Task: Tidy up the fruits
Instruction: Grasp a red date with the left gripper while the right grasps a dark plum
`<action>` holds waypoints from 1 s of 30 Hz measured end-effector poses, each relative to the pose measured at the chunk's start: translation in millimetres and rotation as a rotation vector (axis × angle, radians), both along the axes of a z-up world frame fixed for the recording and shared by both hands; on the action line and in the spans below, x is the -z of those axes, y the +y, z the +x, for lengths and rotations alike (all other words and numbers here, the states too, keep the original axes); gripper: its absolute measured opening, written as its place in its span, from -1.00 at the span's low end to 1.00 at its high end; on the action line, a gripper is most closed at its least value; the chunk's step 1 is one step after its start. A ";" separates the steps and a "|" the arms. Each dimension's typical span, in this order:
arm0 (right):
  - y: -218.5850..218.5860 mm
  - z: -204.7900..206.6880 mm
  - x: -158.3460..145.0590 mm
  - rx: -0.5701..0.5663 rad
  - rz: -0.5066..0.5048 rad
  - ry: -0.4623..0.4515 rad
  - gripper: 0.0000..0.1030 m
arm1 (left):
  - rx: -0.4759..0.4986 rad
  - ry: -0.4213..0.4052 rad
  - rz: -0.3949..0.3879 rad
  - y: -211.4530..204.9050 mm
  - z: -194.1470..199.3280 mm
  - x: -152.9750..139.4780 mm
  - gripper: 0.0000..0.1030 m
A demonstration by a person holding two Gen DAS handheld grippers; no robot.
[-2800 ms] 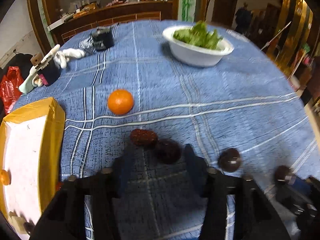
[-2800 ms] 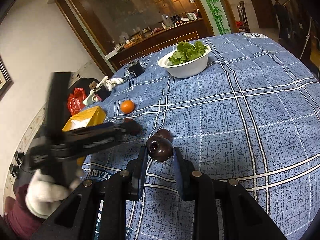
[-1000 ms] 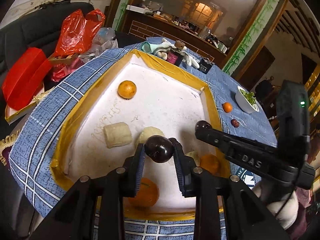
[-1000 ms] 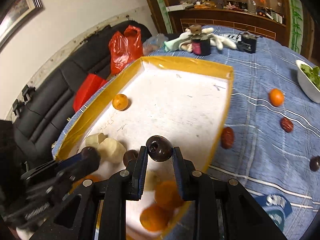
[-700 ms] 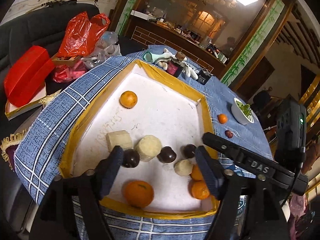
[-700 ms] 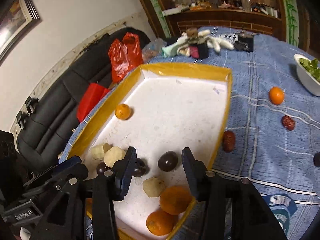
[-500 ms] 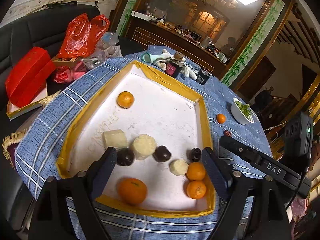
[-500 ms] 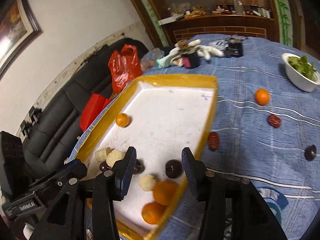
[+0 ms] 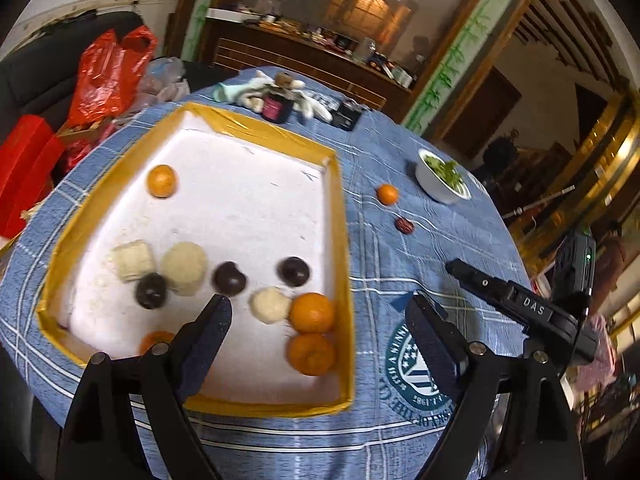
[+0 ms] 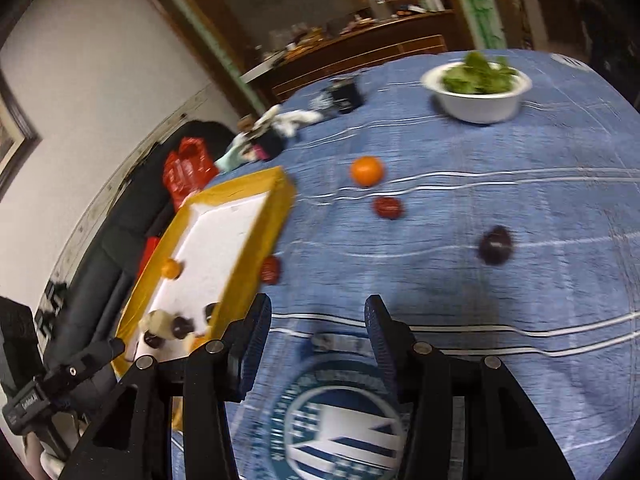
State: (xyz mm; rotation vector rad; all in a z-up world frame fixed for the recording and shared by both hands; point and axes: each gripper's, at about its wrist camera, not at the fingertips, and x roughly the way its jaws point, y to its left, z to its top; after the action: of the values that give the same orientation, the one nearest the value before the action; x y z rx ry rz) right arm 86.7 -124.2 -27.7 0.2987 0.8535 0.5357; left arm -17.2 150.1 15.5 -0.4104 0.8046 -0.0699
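Note:
A white tray with a yellow rim (image 9: 340, 216) (image 10: 276, 196) lies on the blue checked tablecloth. It holds several oranges, pale fruits and three dark fruits (image 9: 229, 278). My left gripper (image 9: 320, 320) is open and empty above the tray's near right corner. My right gripper (image 10: 316, 316) is open and empty over the cloth, right of the tray. On the cloth lie an orange (image 10: 367, 171) (image 9: 387, 194), a red date (image 10: 388, 208) (image 9: 404, 225), a dark fruit (image 10: 496, 245) and a red fruit (image 10: 270, 270) against the tray's side.
A white bowl of greens (image 10: 478, 88) (image 9: 440, 178) stands far on the table. A dark jar, white gloves (image 9: 276, 104) and a black box (image 9: 346, 114) lie beyond the tray. Red bags (image 9: 108, 72) and a black sofa are to the left.
Both grippers opened and dropped their dark fruits into the tray. Both then pulled back; the right one swung right toward the fruits on the cloth.

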 end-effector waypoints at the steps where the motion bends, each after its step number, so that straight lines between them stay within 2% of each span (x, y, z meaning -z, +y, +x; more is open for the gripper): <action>1: -5.6 0.4 0.9 0.009 -0.001 -0.001 0.04 | 0.006 0.001 0.001 -2.9 0.6 0.1 0.71; 10: -56.2 14.0 6.8 0.092 0.014 0.004 0.04 | 0.027 0.005 0.032 -21.4 15.7 1.4 0.71; 18: -103.2 38.8 3.5 0.180 0.022 -0.013 0.04 | -0.016 -0.002 0.095 -17.9 26.9 -5.6 0.71; 25: -83.2 66.7 22.6 0.129 -0.044 0.042 0.04 | 0.030 0.023 0.100 -34.9 55.3 -7.4 0.71; 30: -56.0 74.3 34.3 0.067 -0.120 0.045 0.03 | 0.112 0.029 0.121 -67.0 101.7 -16.4 0.71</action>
State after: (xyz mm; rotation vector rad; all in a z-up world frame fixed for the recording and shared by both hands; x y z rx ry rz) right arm 161.1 -180.2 -61.9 0.2297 0.9124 0.4144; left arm 84.5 83.2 31.9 -0.2523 0.8550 -0.1187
